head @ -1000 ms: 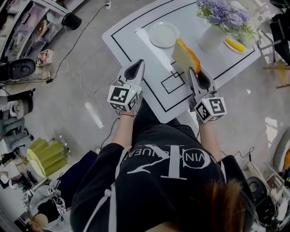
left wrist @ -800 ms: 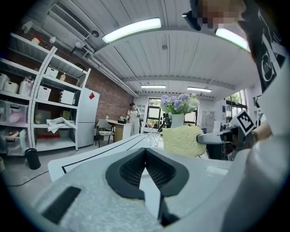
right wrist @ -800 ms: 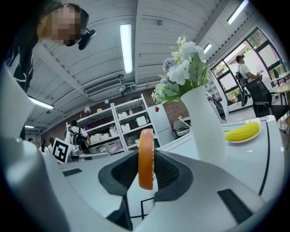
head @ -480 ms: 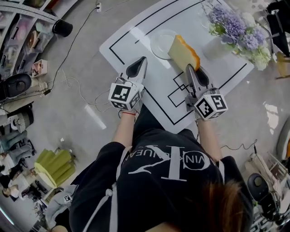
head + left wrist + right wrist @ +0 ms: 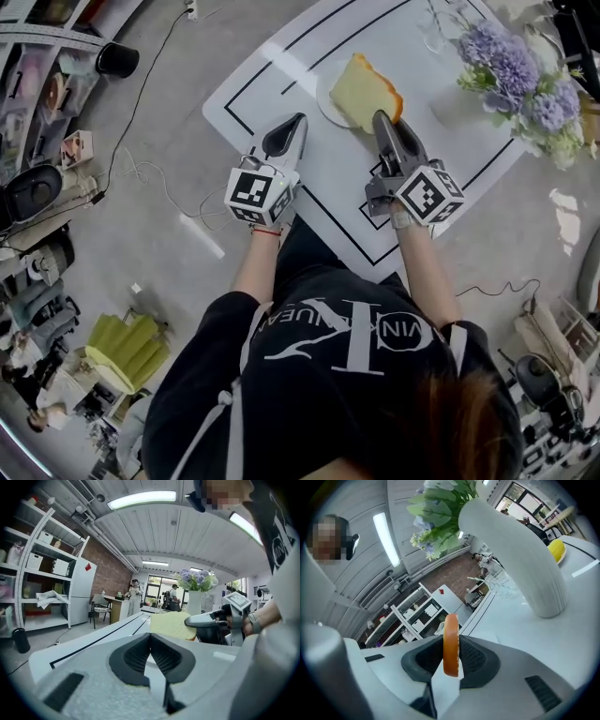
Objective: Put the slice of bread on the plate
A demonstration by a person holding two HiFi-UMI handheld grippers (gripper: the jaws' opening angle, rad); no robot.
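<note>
A slice of bread (image 5: 364, 91) with an orange crust hangs over the white plate (image 5: 324, 97) near the table's left part, hiding most of it. My right gripper (image 5: 382, 118) is shut on the slice's near edge. In the right gripper view the crust (image 5: 451, 644) stands edge-on between the pads. My left gripper (image 5: 289, 131) hovers left of the plate, shut with nothing in it. In the left gripper view its jaws meet at the tip (image 5: 150, 637), and the bread (image 5: 171, 624) and right gripper (image 5: 211, 620) show beyond.
The white table (image 5: 281, 75) carries black marking lines. A white vase (image 5: 520, 559) with purple flowers (image 5: 525, 75) stands right of the plate, with a yellow item (image 5: 557, 549) behind it. Cables and a shelf rack sit on the floor at the left.
The right gripper has carried the bread leftward, from beside the vase to above the plate, and rolled it flatter. The left gripper has shifted slightly forward.
</note>
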